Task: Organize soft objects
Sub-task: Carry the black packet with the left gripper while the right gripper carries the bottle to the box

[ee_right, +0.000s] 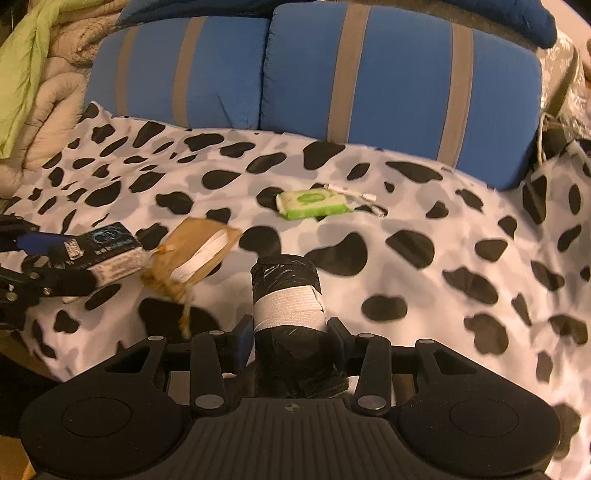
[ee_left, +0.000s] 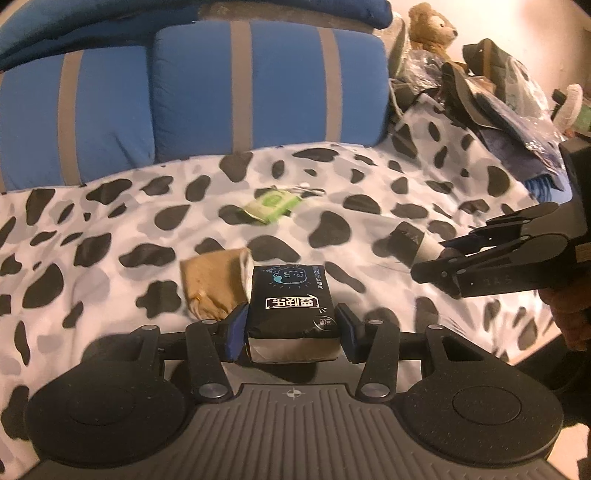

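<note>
You can see bold white Chinese characters, upside down, on the black tissue pack (ee_left: pixel 293 301), but they are too blurred to read. The green wipes pack (ee_right: pixel 314 202) bears a label too small to make out.

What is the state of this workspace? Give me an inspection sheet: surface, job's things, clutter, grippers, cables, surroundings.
Surface: cow-print bedspread, rumpled.
Job's things: black tissue pack and black roll with a white band, both held; tan drawstring pouch and green wipes pack lying on the bedspread.
Clutter: bags and dark clothing piled at the right edge; teddy bear behind them.
Grippers: left gripper shut on the tissue pack; right gripper shut on the roll.
Cables: thin white cable beside the wipes pack.
Surroundings: two blue pillows with grey stripes; beige and green quilts at the left.
</note>
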Available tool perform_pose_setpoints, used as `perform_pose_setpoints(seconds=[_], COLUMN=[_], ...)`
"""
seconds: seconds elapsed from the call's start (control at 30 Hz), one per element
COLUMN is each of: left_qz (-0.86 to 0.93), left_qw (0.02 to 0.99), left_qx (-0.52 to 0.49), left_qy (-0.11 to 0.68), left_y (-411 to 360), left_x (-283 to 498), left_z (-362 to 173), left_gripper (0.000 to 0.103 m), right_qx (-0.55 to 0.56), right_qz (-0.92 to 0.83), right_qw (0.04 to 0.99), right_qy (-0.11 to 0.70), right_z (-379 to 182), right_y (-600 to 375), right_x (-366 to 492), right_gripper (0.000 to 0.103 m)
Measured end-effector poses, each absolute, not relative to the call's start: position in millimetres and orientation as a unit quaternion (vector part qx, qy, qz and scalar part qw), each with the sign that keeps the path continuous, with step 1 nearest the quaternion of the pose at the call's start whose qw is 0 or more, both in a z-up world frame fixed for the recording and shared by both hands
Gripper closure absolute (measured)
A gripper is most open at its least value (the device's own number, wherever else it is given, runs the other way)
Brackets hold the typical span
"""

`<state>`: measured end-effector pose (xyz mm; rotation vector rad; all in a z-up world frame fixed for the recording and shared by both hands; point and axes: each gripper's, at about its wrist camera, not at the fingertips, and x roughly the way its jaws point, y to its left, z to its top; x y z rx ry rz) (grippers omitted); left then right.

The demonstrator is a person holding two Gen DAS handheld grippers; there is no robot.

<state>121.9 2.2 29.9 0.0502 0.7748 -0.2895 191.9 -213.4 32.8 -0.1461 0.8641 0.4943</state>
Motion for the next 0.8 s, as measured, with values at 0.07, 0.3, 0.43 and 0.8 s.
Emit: perform_pose_setpoints(seconds=[0.07, 0.3, 0.43, 0.8], left_qz=[-0.145, -0.155, -0.167, -0.197], left_qw=[0.913, 0.905, 0.896, 0.861], left_qx=[0.021, 0.021, 0.016, 0.019], left_qy=[0.38, 0.396, 0.412, 0.468], left_y=[-1.1, -14.3, -21.8, -41.5], left_x=[112.9, 86.9, 72.6, 36.4], left_z=[28.6, 20.6, 15.0, -4.0], left_gripper=[0.054, 0.054, 0.054, 0.054], right_qx=[-0.064, -0.054, -0.056, -0.059], right_qz=[0.238, 0.247, 0.247, 0.249], right_qw=[0.873, 0.86, 0.851, 0.83], right_qy=[0.42, 0.444, 0.461, 0.497], right_z=[33.2, 31.4, 27.9, 18.8], right_y=[-216.4, -219.1, -219.5, -228.6], right_x=[182.6, 152.3, 134.4, 87.6], right_gripper=[0.058, 0.057, 0.057, 0.057])
